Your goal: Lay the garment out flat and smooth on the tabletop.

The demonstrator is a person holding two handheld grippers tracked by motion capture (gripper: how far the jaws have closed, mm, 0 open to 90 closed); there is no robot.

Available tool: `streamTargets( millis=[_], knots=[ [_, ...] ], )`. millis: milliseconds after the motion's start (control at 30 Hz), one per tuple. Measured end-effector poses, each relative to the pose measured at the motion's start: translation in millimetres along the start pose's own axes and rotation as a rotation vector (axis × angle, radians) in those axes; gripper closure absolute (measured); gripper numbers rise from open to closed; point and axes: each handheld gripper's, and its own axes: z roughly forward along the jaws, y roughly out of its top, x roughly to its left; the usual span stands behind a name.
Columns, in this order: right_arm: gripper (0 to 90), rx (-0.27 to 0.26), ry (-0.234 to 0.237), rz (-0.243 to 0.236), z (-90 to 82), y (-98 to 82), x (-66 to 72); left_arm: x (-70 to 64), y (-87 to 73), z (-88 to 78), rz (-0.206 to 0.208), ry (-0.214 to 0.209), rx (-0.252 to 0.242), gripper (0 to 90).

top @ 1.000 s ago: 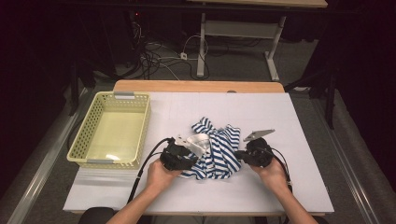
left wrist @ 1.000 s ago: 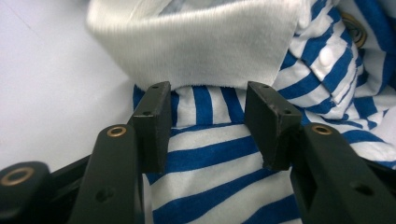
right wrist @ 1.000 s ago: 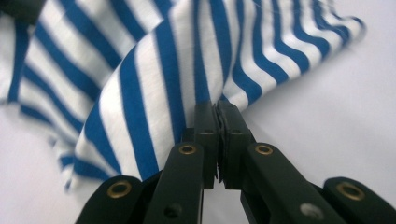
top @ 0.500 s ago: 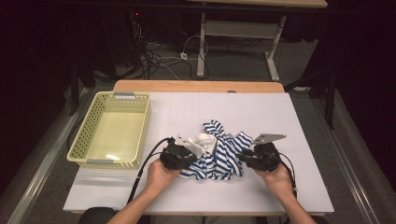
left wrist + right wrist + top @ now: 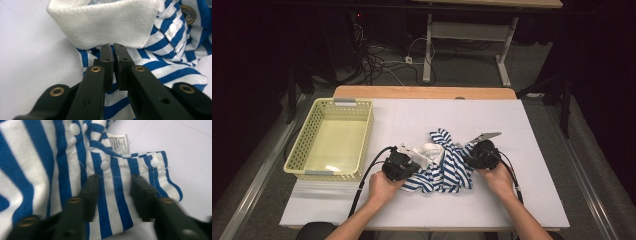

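now that my left tongs (image 5: 113,53) have just closed on the striped shirt (image 5: 444,170) under its white collar (image 5: 105,23), i have one hold. my right tongs (image 5: 113,186) stand apart over the snap hem, shirt bunched mid-counter (image 5: 537,150).

High view: above near table edge, facing forward-down, far off. Both gripper views: close over own jaws. All three share striped shirt (image 5: 447,170) (image 5: 175,42) (image 5: 50,170).
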Motion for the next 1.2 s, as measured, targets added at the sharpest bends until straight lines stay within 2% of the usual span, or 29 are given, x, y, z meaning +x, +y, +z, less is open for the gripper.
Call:
streamTargets(
  millis=[67, 100, 133, 300, 467, 533, 600, 667, 800, 900, 1000, 1100, 1200],
  knots=[
    [80.1, 0.015, 0.022, -0.009, -2.4, -0.3, 0.9, 0.1, 0.9, -1.8, -0.010, -0.002, -0.007, 84.8],
    [86.8, 0.022, 0.016, -0.018, -4.1, -1.0, 1.2, 0.3, 1.1, -3.2, -0.009, -0.002, -0.009, 84.8],
    [89.9, 0.031, 0.035, -0.015, -5.8, -2.3, 0.4, 0.3, 1.1, -4.3, -0.012, -0.003, -0.014, 84.8],
    [90.0, 0.057, 0.055, -0.036, -17.2, -13.6, 2.5, 2.2, 1.3, -8.0, -0.018, -0.004, -0.024, 84.9],
    [90.0, 0.080, 0.071, -0.088, -31.0, -27.1, 12.2, 1.8, 0.7, -8.8, -0.013, -0.004, -0.034, 84.6],
    [89.3, 0.057, 0.071, -0.085, -36.2, -28.4, 14.4, -0.8, 0.2, -9.5, 0.005, -0.003, -0.040, 83.0],
    [84.0, 0.015, 0.082, -0.065, -41.2, -24.9, 14.1, -4.6, 0.2, -10.9, 0.014, -0.007, -0.059, 75.6],
    [80.6, -0.032, 0.100, -0.026, -45.8, -17.8, 13.4, -9.1, 0.4, -11.5, 0.026, -0.014, -0.074, 63.8],
    [75.8, -0.100, 0.129, -0.008, -51.5, 1.9, 16.0, -16.7, 0.2, -7.0, 0.054, -0.020, -0.057, 52.2],
    [71.3, -0.129, 0.146, -0.016, -52.5, 15.7, 23.7, -20.5, 0.3, -0.6, 0.067, -0.014, -0.032, 51.5],
    [67.0, -0.130, 0.161, -0.031, -48.1, 26.1, 31.3, -22.0, 0.1, 6.4, 0.077, -0.003, -0.004, 50.6],
    [65.7, -0.080, 0.165, -0.047, -37.1, 32.0, 36.1, -21.0, 0.2, 8.7, 0.078, -0.006, -0.003, 51.7],
    [77.4, -0.020, 0.179, -0.051, -27.7, 30.4, 37.0, -19.2, 0.2, 8.4, 0.082, -0.023, 0.003, 66.4]
  ],
)
